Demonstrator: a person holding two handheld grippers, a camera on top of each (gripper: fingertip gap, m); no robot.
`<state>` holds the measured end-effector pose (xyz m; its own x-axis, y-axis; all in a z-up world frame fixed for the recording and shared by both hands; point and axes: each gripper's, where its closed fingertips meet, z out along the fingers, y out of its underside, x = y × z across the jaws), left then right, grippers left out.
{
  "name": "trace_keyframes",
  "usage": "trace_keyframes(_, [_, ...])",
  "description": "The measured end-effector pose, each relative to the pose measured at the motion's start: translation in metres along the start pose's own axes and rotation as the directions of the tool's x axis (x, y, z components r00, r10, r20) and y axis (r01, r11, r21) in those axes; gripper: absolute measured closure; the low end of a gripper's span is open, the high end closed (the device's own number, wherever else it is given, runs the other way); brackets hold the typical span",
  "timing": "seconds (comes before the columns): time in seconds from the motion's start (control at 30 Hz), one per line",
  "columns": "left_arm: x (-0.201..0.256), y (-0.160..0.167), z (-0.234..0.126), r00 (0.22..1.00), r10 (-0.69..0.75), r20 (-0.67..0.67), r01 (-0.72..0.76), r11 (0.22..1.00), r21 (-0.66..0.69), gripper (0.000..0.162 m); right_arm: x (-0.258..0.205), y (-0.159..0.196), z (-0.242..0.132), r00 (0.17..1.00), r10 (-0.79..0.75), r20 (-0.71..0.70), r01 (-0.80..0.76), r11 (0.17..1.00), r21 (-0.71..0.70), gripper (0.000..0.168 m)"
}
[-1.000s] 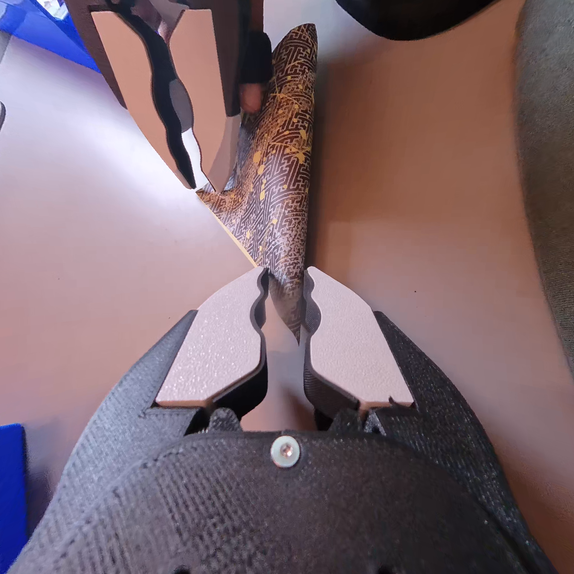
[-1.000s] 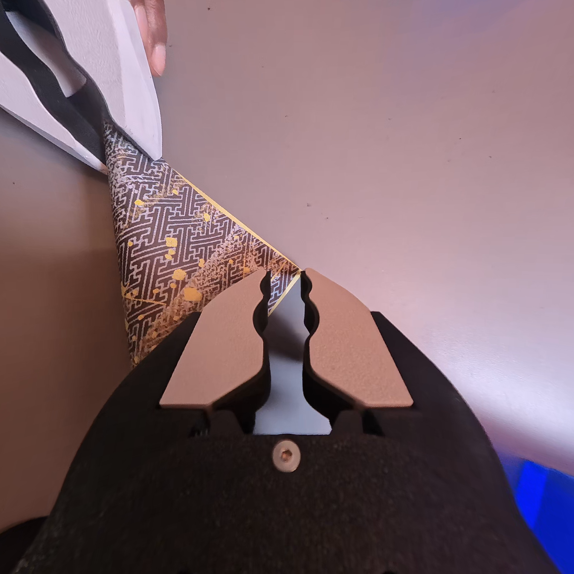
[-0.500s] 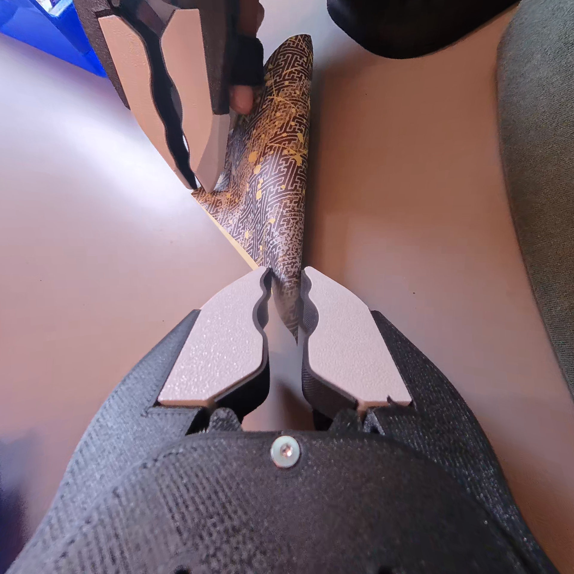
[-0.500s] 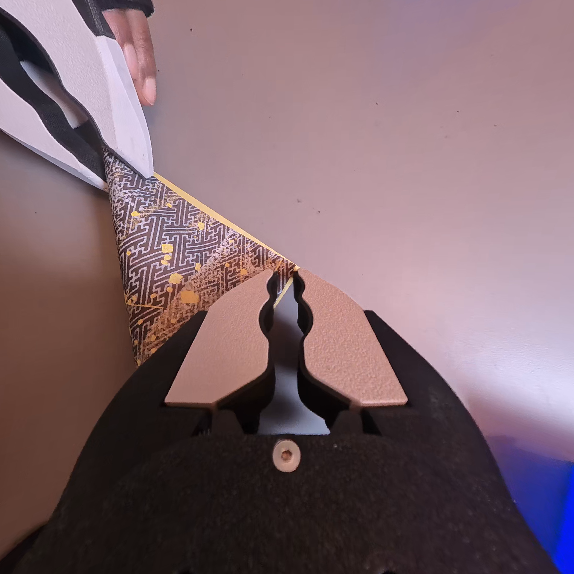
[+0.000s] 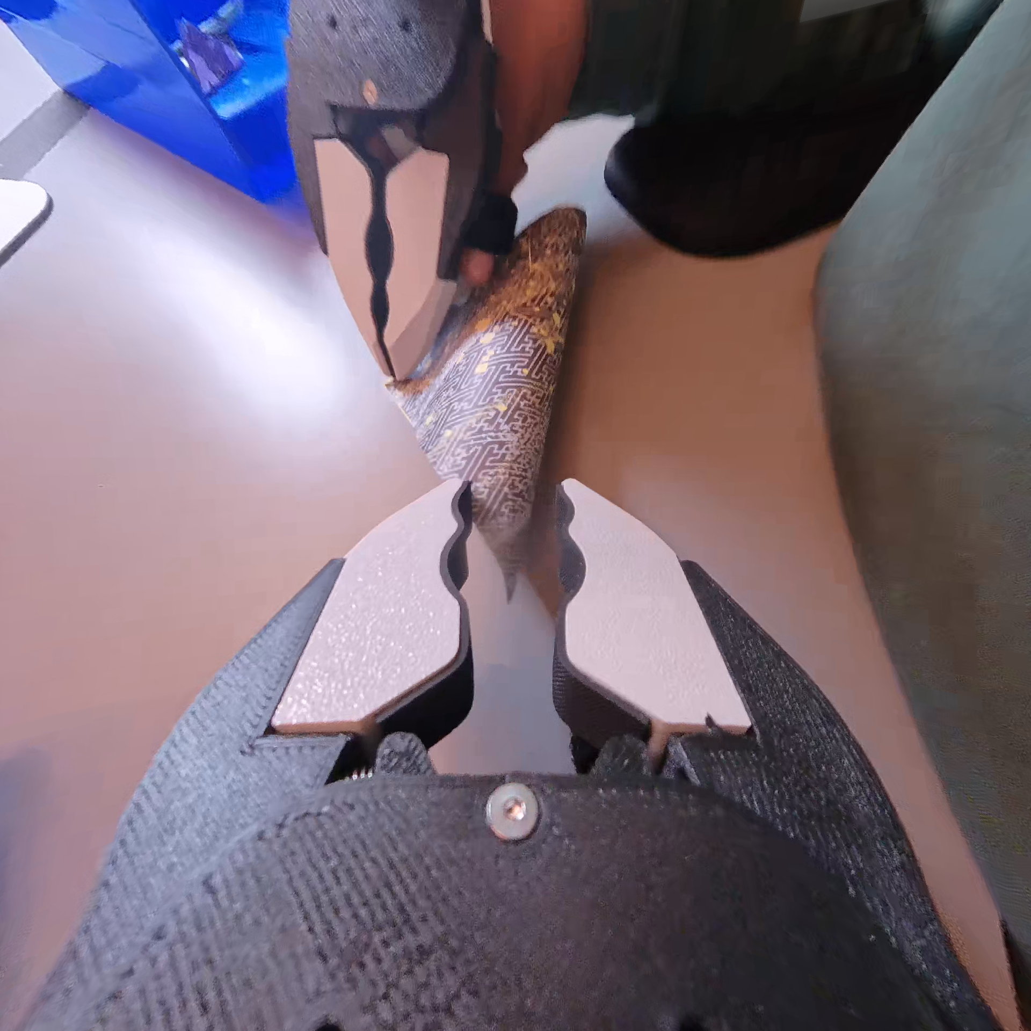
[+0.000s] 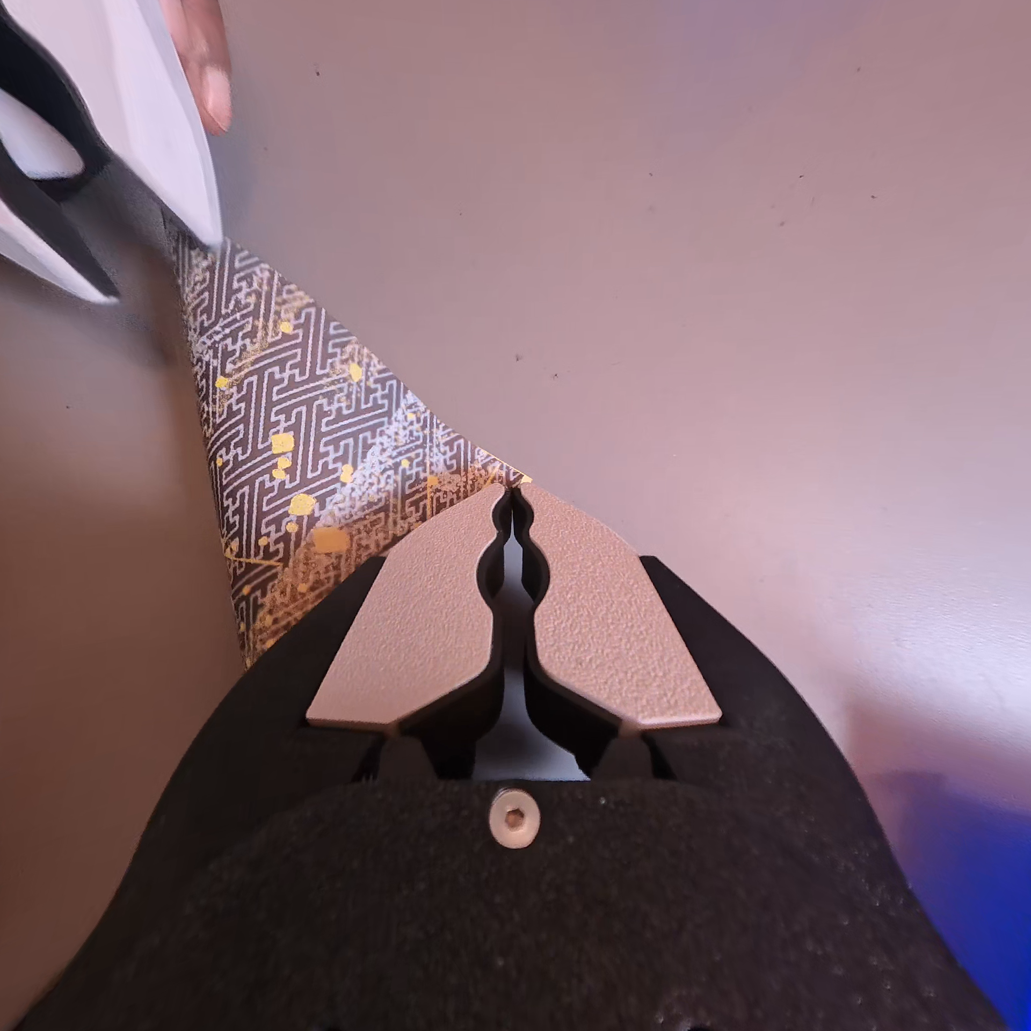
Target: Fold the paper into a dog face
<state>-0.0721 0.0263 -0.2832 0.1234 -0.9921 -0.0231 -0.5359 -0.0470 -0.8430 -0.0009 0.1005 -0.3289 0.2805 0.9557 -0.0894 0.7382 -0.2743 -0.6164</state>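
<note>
Paper (image 6: 290, 446), patterned dark with gold flecks, lies folded on the table (image 6: 725, 279). Right gripper (image 6: 512, 494) is pinched onto its corner; left gripper (image 5: 510, 496) straddles the opposite tip, fingers parted, not clamping. Best to keep the edges aligned, then press the crease flat. Only the left wrist view shows the blue box (image 5: 167, 83); only the right wrist view shows the pattern sharply.

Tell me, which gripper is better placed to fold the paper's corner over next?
Probably right. The right gripper has its jaws closed on a corner of the paper. The left gripper is open around the other tip, gripping nothing.
</note>
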Motion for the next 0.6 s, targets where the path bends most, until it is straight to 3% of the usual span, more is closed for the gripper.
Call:
trace_keyframes(0.23, [-0.012, -0.032, -0.011, 0.970, -0.203, -0.135, 0.218, 0.970, 0.108, 0.135, 0.002, 0.000, -0.001, 1.000, -0.006, -0.013, 0.006, 1.000, -0.005, 0.168])
trace_keyframes(0.43, [-0.012, -0.012, 0.028, 0.996, -0.052, -0.067, 0.046, 0.994, -0.095, 0.146, 0.003, 0.001, -0.001, 0.999, -0.020, -0.030, 0.020, 1.000, -0.014, 0.168])
trace_keyframes(0.6, [-0.010, -0.002, 0.040, 0.998, -0.023, -0.055, 0.015, 0.990, -0.144, 0.149, 0.002, 0.001, -0.002, 0.999, -0.023, -0.030, 0.023, 1.000, -0.014, 0.168])
